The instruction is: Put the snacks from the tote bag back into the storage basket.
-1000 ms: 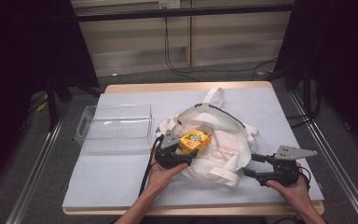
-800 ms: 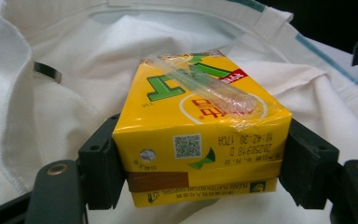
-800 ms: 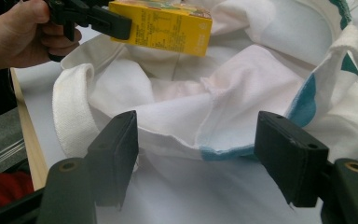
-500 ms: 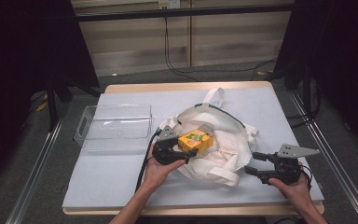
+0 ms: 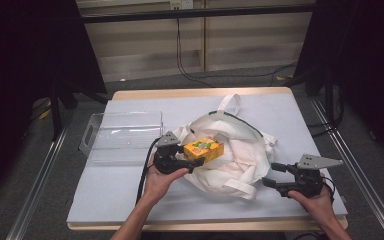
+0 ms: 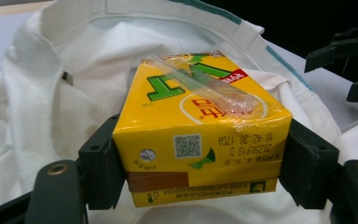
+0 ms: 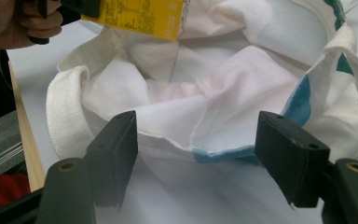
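Observation:
My left gripper (image 5: 192, 156) is shut on a yellow drink carton (image 5: 204, 149) with a wrapped straw on its top face, and holds it just above the left side of a white tote bag (image 5: 240, 150). In the left gripper view the black pads press both sides of the carton (image 6: 200, 126), with the bag (image 6: 51, 70) spread out behind it. My right gripper (image 5: 269, 174) is open at the bag's right edge. In the right gripper view the bag's rim (image 7: 214, 93), with its teal trim, lies between the wide-set jaws of my right gripper (image 7: 198, 158), and the carton (image 7: 140, 14) shows at the top.
A clear plastic bin (image 5: 122, 135) stands empty on the left of the white table mat (image 5: 115, 200). The bag's handles (image 5: 230, 102) trail toward the far side. Metal rails run along both table sides, with dark floor and cables beyond.
My left gripper has lifted the carton a little and drawn it slightly left. The right gripper has stayed where it was.

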Motion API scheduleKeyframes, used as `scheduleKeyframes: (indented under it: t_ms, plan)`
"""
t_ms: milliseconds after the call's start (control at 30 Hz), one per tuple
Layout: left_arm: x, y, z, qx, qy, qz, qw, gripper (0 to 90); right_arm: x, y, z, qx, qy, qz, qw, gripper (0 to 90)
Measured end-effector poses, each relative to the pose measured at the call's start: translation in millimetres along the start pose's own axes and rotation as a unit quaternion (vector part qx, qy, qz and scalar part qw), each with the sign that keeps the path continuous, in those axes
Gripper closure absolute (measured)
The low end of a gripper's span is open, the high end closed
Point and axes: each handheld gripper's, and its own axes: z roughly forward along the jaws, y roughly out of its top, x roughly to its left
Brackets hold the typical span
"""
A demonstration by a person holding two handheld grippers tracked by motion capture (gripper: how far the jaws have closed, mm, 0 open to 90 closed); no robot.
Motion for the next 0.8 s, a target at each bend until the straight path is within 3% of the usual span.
scheduleKeyframes:
  t_ms: [67, 167, 267, 500, 567, 633, 800]
  plan:
    - [0.5, 0.8, -3.5, -0.002, -0.004, 0.000, 1.0000, 26.6, 0.2, 0.1, -0.6, 0.000, -0.002, 0.001, 1.0000, 29.8]
    - [0.3, 2.5, -10.1, -0.003, 0.008, 0.001, 1.0000, 26.7, 0.6, 0.5, -0.2, 0.001, -0.002, -0.002, 1.0000, 29.8]
    - [0.1, 4.4, -16.3, -0.004, -0.002, -0.010, 0.9999, 26.7, 2.5, 1.2, -0.3, 0.000, -0.003, -0.005, 1.0000, 29.8]
    - [-0.3, 8.1, -30.7, 0.015, -0.016, -0.003, 0.9998, 26.7, 5.2, 2.1, -0.8, 0.002, -0.006, -0.009, 0.9999, 29.9]
    - [-1.2, 9.6, -33.9, 0.022, -0.006, -0.001, 0.9997, 26.8, 5.6, 2.1, -2.3, 0.000, -0.009, -0.010, 0.9999, 29.7]
    - [-0.5, 11.2, -37.9, 0.020, -0.010, -0.007, 0.9997, 26.8, 5.3, 2.0, -4.0, -0.003, -0.010, -0.006, 0.9999, 28.7]
    - [2.7, 14.9, -51.4, 0.032, -0.010, 0.001, 0.9994, 26.8, 5.2, 2.5, -4.5, -0.009, -0.011, -0.007, 0.9999, 25.3]
